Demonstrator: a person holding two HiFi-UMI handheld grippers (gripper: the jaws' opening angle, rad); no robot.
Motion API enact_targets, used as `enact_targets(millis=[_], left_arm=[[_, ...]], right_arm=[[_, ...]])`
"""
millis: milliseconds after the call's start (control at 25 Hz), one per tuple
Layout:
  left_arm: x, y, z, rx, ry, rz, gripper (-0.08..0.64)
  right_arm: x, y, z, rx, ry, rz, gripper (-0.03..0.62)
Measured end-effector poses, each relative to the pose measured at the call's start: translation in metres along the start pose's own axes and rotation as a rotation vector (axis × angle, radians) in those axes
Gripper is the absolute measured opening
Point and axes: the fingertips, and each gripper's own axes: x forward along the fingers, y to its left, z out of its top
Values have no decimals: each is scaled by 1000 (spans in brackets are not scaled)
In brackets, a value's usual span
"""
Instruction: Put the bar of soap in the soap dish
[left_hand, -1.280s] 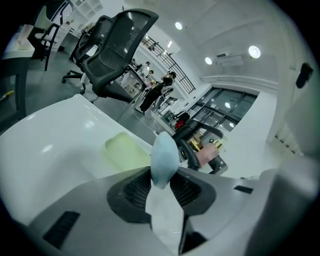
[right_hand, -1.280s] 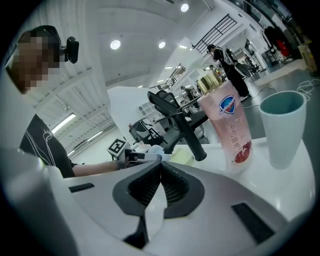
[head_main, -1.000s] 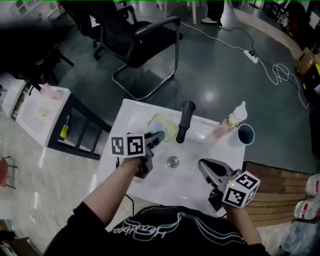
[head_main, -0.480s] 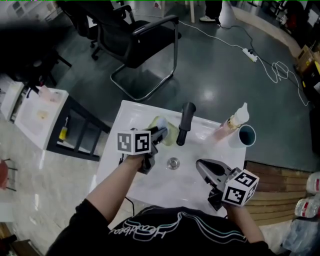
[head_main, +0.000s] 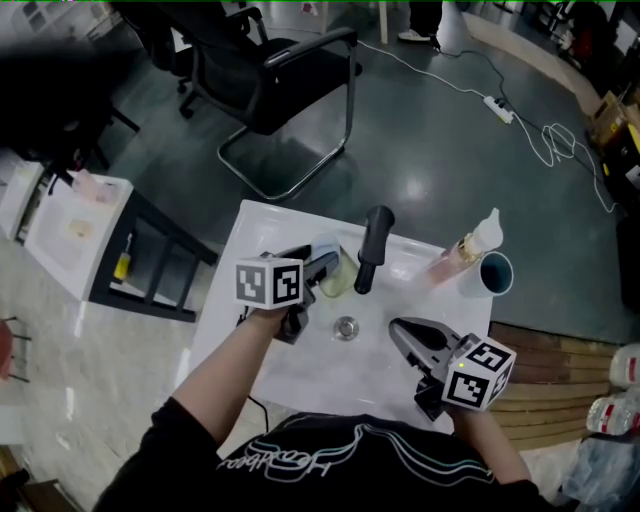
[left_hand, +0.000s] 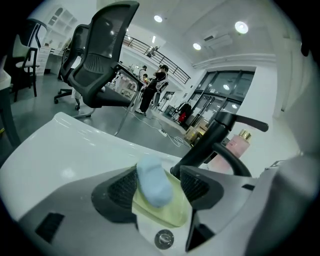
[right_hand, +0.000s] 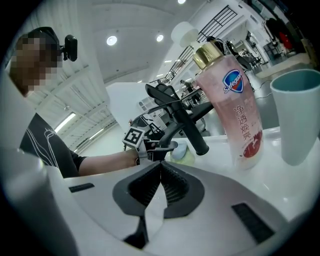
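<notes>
A pale blue bar of soap (left_hand: 154, 182) lies on the yellow-green soap dish (left_hand: 170, 212) at the sink's back, left of the black faucet (left_hand: 210, 145). My left gripper (left_hand: 157, 175) straddles the soap; its jaws are opening, with a gap on the right side and no pad pressing. In the head view the left gripper (head_main: 325, 262) hangs over the dish (head_main: 340, 276) and hides most of the soap. My right gripper (head_main: 405, 335) waits at the sink's front right, and in its own view the right gripper (right_hand: 160, 167) is shut on nothing.
A white sink (head_main: 260, 225) with a drain (head_main: 347, 327) carries a pink pump bottle (head_main: 468, 250) and a teal cup (head_main: 492, 272) at the back right. A black office chair (head_main: 270, 70) stands beyond, and a white side table (head_main: 70, 225) to the left.
My left gripper moved slightly right and down onto the dish, then its jaws spread and let the soap go. The right gripper stayed put.
</notes>
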Motion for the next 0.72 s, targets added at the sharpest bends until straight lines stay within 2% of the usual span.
enact_targets(millis=[400, 720], left_arm=[[-14, 10, 20, -29, -74, -6, 272], [-67, -1, 30, -53, -138, -29, 270]], right_arm=[[3, -3, 3, -4, -5, -16, 26], [-4, 15, 16, -19, -53, -36, 26]])
